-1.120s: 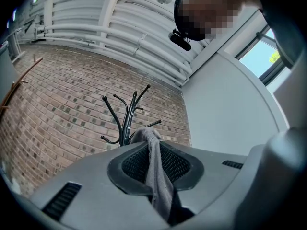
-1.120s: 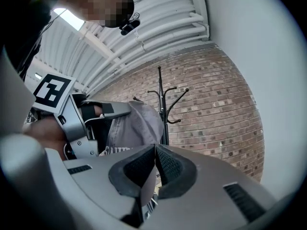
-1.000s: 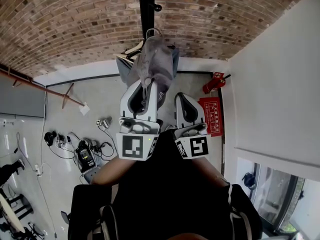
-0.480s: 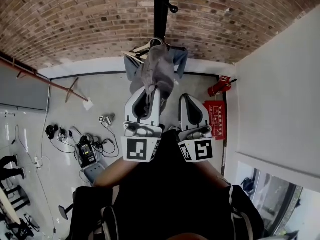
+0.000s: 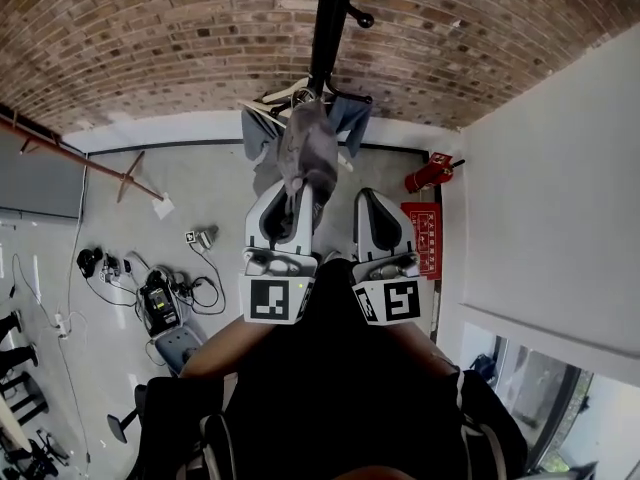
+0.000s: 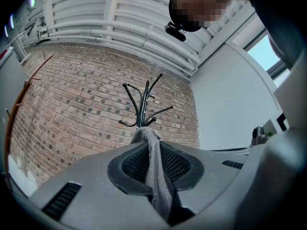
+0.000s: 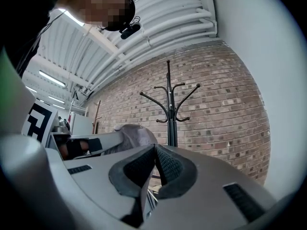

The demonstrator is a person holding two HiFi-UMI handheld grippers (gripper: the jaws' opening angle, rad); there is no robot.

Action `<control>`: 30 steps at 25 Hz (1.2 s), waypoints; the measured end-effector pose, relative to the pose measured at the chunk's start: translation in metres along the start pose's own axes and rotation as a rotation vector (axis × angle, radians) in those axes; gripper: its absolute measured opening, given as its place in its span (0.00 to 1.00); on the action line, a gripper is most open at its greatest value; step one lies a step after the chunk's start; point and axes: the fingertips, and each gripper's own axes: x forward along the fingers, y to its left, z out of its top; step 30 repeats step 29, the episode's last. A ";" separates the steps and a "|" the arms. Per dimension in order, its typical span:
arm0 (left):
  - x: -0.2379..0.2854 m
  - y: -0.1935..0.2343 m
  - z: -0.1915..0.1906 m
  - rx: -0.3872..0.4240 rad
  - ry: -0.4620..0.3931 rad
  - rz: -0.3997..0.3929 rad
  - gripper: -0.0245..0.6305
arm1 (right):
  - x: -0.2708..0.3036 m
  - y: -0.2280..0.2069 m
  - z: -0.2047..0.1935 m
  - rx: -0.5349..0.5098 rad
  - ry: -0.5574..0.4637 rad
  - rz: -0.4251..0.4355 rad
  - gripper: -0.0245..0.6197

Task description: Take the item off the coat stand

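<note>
A grey cloth item (image 5: 308, 150) hangs from my left gripper (image 5: 293, 194), which is shut on it just in front of the black coat stand (image 5: 330, 28). In the left gripper view the cloth (image 6: 156, 176) runs pinched between the pads, and the stand's hooks (image 6: 142, 107) beyond it are bare. My right gripper (image 5: 372, 204) is beside the left one, shut with nothing in it. From the right gripper view the item (image 7: 134, 135) shows at the left and the stand (image 7: 169, 104) straight ahead. Blue fabric (image 5: 353, 118) and a pale hanger (image 5: 280, 95) show behind the item, near the pole.
A brick wall (image 5: 150, 38) stands behind the coat stand and a white wall (image 5: 560, 168) to the right. A red fire extinguisher (image 5: 425, 173) and a red sign (image 5: 425, 233) are at the right. Cables and devices (image 5: 160, 303) lie on the floor at the left.
My left gripper has sunk a little with the grey item still in it, drawing it back from the pole. The right gripper has stayed beside it, still shut.
</note>
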 end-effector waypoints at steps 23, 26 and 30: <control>-0.005 0.038 -0.014 -0.018 0.019 0.004 0.15 | 0.033 0.032 -0.014 -0.062 0.026 0.021 0.07; -0.003 0.037 -0.009 -0.012 0.004 -0.007 0.15 | 0.035 0.031 -0.012 -0.064 0.019 0.015 0.07; -0.002 0.037 -0.007 -0.007 -0.009 -0.009 0.15 | 0.037 0.031 -0.013 -0.063 0.011 0.010 0.07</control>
